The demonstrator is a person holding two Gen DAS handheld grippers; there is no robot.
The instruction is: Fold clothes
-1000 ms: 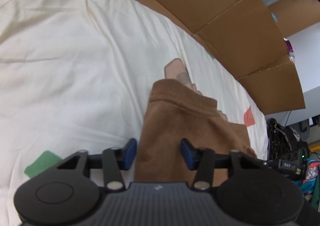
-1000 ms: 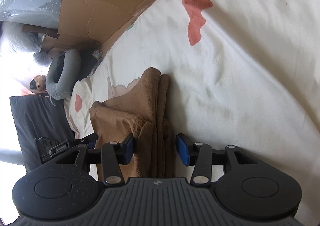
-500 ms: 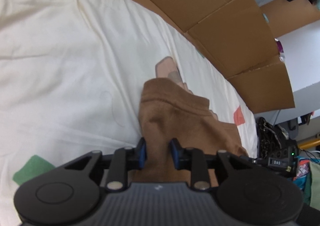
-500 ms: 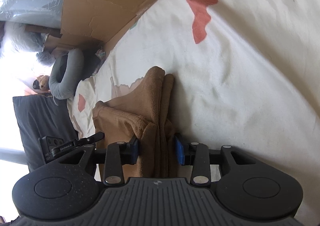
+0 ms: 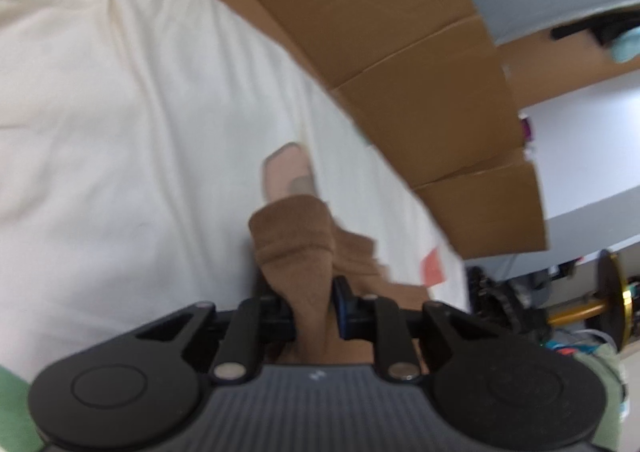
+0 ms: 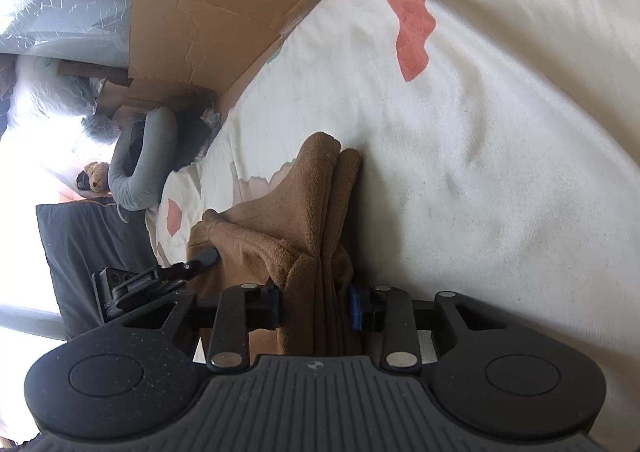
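Note:
A brown fleece garment (image 5: 298, 248) lies partly folded on a cream bedsheet (image 5: 100, 139) with coloured patches. My left gripper (image 5: 314, 312) is shut on one bunched edge of the garment, which rises between its blue pads. In the right wrist view the garment (image 6: 312, 219) shows as several stacked layers. My right gripper (image 6: 318, 310) is shut on those layers. The left gripper (image 6: 200, 262) also shows there, at the garment's other corner.
Flattened cardboard (image 5: 400, 63) stands along the bed's far edge. A grey curved pillow (image 6: 148, 163) and a teddy bear (image 6: 96, 175) lie beyond the bed. A dark cushion (image 6: 88, 252) is at the left. Clutter and a brass stand (image 5: 592, 308) are at the right.
Both grippers closed from open onto the brown garment. The left gripper has since lifted its edge, which now bunches up; the left view is blurred with motion.

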